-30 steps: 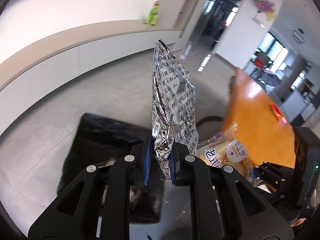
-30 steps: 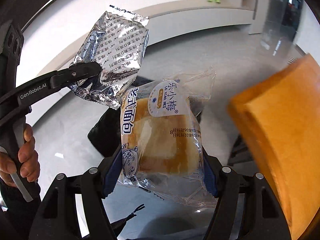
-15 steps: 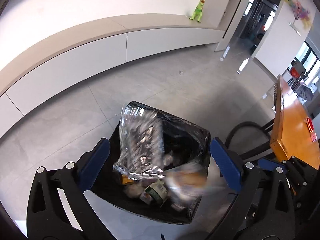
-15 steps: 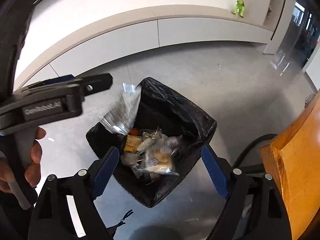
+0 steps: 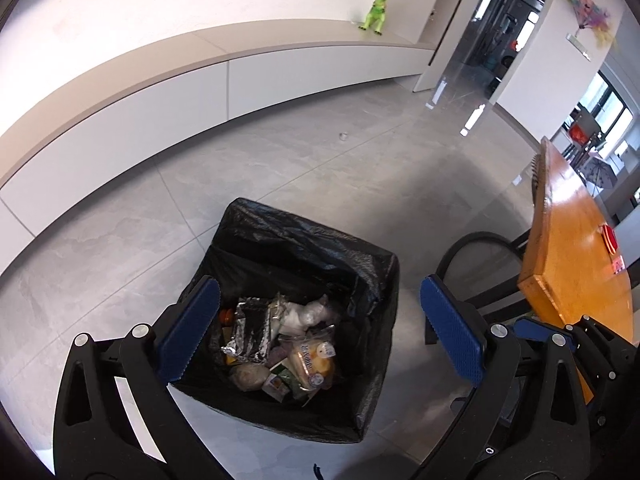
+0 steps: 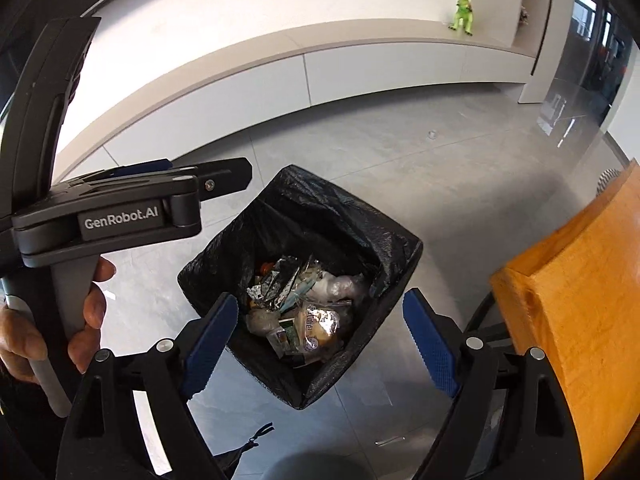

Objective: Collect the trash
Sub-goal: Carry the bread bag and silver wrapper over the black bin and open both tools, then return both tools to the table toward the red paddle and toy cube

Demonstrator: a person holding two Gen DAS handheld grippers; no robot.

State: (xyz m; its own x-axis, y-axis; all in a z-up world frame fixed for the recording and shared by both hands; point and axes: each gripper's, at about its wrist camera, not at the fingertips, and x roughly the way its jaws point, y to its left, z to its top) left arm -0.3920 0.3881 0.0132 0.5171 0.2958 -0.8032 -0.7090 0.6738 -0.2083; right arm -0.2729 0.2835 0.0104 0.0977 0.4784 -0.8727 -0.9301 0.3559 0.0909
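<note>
A bin lined with a black bag stands on the grey floor below both grippers; it also shows in the right wrist view. Inside lie the silver foil wrapper and the clear bread packet, among other trash; the packet also shows in the right wrist view. My left gripper is open and empty above the bin. My right gripper is open and empty above it too. The left gripper's body shows at the left of the right wrist view.
An orange wooden table stands to the right of the bin, with a black chair beside it. The table edge is close to my right gripper. A low white cabinet with a green toy dinosaur runs along the far wall.
Both grippers opened and let go. The foil wrapper and the bread packet dropped into the bin and now lie still among the trash.
</note>
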